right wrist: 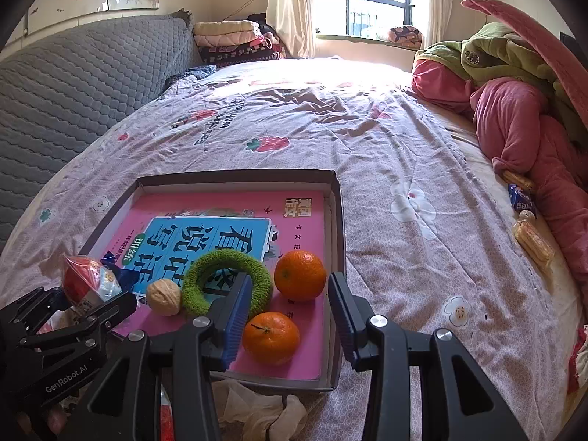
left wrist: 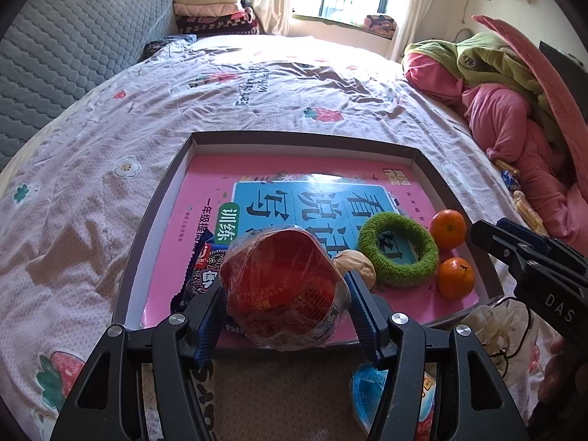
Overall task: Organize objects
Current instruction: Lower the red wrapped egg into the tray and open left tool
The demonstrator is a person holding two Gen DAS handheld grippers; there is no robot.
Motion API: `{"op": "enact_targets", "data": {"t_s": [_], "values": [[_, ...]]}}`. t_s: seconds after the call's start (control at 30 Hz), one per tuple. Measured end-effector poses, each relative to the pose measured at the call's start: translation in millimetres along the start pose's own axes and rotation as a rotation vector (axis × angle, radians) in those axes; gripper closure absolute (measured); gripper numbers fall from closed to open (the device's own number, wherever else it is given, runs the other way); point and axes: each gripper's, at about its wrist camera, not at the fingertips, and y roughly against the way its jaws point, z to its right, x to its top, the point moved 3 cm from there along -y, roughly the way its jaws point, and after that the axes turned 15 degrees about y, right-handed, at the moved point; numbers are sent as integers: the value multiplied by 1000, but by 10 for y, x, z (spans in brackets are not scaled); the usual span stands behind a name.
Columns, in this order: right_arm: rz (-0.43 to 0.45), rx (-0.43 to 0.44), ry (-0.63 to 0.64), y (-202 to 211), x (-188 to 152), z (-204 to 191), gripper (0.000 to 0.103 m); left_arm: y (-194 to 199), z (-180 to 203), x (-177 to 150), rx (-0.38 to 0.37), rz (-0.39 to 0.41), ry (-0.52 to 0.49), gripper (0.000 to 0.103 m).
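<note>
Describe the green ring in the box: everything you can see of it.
The green ring is a fuzzy, chenille-looking loop in bright green with an open centre. It lies flat on the pink book cover inside the shallow box, over the cover's blue panel. The walnut sits just to its left and two oranges to its right, the far orange close beside it. In the right wrist view, one blue finger hides its near edge; nothing grips it.
</note>
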Motion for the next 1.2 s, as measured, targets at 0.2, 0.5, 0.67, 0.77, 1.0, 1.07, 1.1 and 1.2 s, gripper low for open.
{"op": "enact_targets", "data": {"t_s": [0.2, 0.5, 0.67, 0.77, 1.0, 1.07, 1.1, 1.2], "values": [[23, 3, -5, 141, 6, -2, 58, 90, -16, 13, -7, 11, 11, 39], [42, 4, -13, 308, -6, 19, 56, 179, 34, 7, 1, 18, -1, 39], [49, 8, -20, 373, -20, 30, 56, 195, 30, -6, 4, 14, -5, 39], [55, 7, -18, 419, -17, 28, 56, 194, 40, -27, 9, 11, -11, 39], [65, 5, -20, 479, -1, 36, 56, 265, 35, 8, 10, 28, -6, 34], [64, 8, -18, 485, 5, 28, 56, 281, 31, 22, 10, 32, -4, 34], [67, 6, -16, 490, 8, 22, 56, 287, 29, 24, 12, 33, -4, 34], [67, 7, -14, 497, 19, 6, 56, 293, 26, 27, 12, 34, -4, 34]]}}
